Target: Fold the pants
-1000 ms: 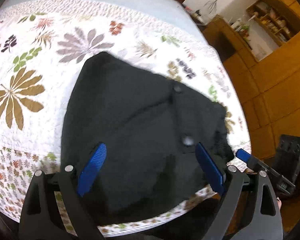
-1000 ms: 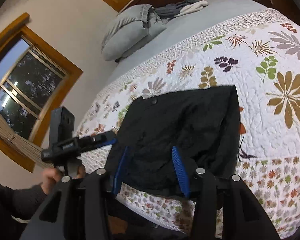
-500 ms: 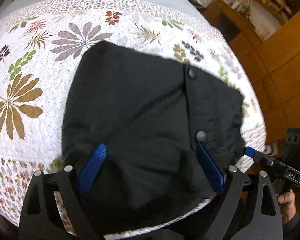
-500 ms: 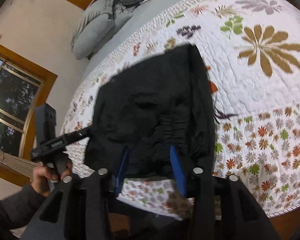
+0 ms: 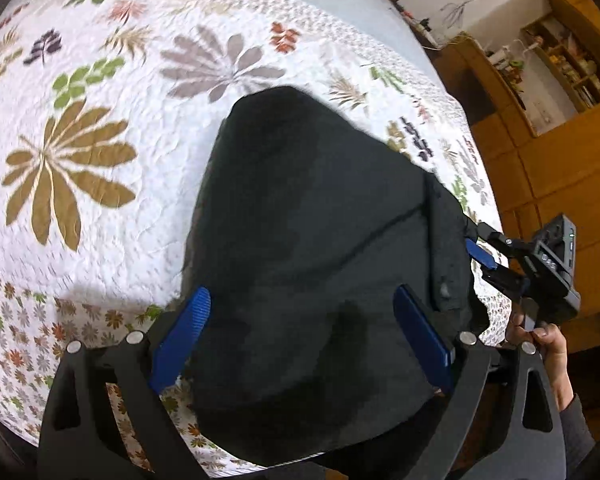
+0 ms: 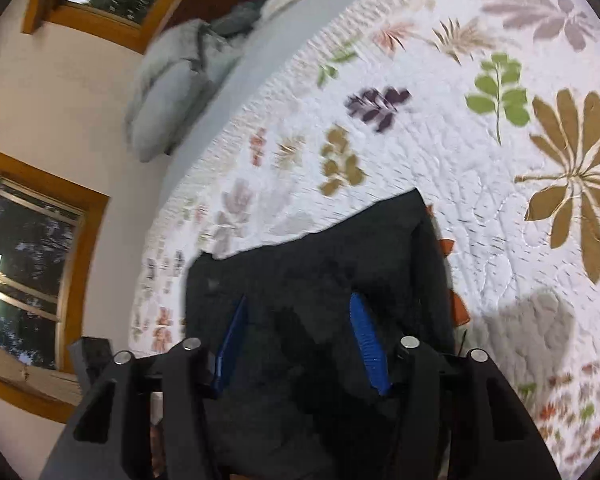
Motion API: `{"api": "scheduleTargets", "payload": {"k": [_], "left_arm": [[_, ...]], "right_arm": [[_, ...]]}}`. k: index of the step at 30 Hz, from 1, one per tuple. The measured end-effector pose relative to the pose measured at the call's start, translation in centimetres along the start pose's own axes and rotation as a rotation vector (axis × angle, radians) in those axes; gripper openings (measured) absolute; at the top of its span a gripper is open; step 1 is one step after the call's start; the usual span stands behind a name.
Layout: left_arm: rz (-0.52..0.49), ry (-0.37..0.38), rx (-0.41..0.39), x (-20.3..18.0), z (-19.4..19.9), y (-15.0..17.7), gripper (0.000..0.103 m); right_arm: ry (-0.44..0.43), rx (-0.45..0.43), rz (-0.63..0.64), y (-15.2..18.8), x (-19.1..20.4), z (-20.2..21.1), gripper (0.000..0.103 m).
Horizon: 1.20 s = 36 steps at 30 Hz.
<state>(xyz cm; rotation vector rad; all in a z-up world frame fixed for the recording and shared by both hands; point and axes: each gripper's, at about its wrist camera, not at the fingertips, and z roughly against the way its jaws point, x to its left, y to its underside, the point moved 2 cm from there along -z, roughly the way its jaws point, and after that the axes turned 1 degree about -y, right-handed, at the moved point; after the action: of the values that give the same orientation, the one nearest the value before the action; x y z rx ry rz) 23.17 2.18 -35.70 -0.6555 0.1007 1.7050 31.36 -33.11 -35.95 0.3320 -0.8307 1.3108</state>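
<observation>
I have the black pants (image 5: 312, 240) lying in a folded bundle on the leaf-print quilt (image 5: 100, 208), at the quilt's near edge, with one end hanging just over that edge toward me. Using the pants as my landmark: my left gripper (image 5: 300, 336) hovers over their near end, its blue fingers (image 5: 180, 336) spread wide on either side of the cloth and holding nothing. My right gripper (image 6: 300, 344) is at the pants' right side; in its own view the blue pads stand apart over the dark fabric, and from the left camera the same tool (image 5: 480, 254) sits right at the bundle's right edge with its jaws parted, touching or nearly touching the cloth, I cannot tell which. My right hand (image 5: 548, 344) grips its handle below. Beyond the pants' far edge the quilt runs to grey pillows (image 6: 172, 88) under a wood-framed window (image 6: 32, 280).
</observation>
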Motion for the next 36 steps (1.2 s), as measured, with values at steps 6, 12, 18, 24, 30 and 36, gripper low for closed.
{"api": "scheduleTargets", "payload": {"k": [6,12,18,24,30,36], "left_arm": [[0.022,-0.004,0.031,1.4,-0.6,0.2,0.093],[0.02,0.089,0.003,2.1,2.9,-2.1,0.093],[0.196,0.299,0.161,5.0,1.3,-4.8,0.097],[0.231,0.299,0.254,7.0,-1.7,-5.6,0.098],[0.205,0.359,0.281,7.1,-3.7,-6.1,0.098],[0.177,0.419,0.335,6.4,-6.4,-6.1,0.098]], "right_arm": [[-0.013,0.02,-0.016,-0.2,-0.7,-0.4,0.052],[-0.046,-0.027,-0.076,0.2,-1.0,4.8,0.099],[-0.035,0.095,-0.21,1.6,-5.0,7.0,0.099],[-0.069,0.163,-0.236,3.0,-7.6,6.2,0.1],[-0.138,0.23,-0.19,2.6,-7.3,2.8,0.1],[-0.157,0.31,-0.138,2.0,-6.1,-0.8,0.099]]}}
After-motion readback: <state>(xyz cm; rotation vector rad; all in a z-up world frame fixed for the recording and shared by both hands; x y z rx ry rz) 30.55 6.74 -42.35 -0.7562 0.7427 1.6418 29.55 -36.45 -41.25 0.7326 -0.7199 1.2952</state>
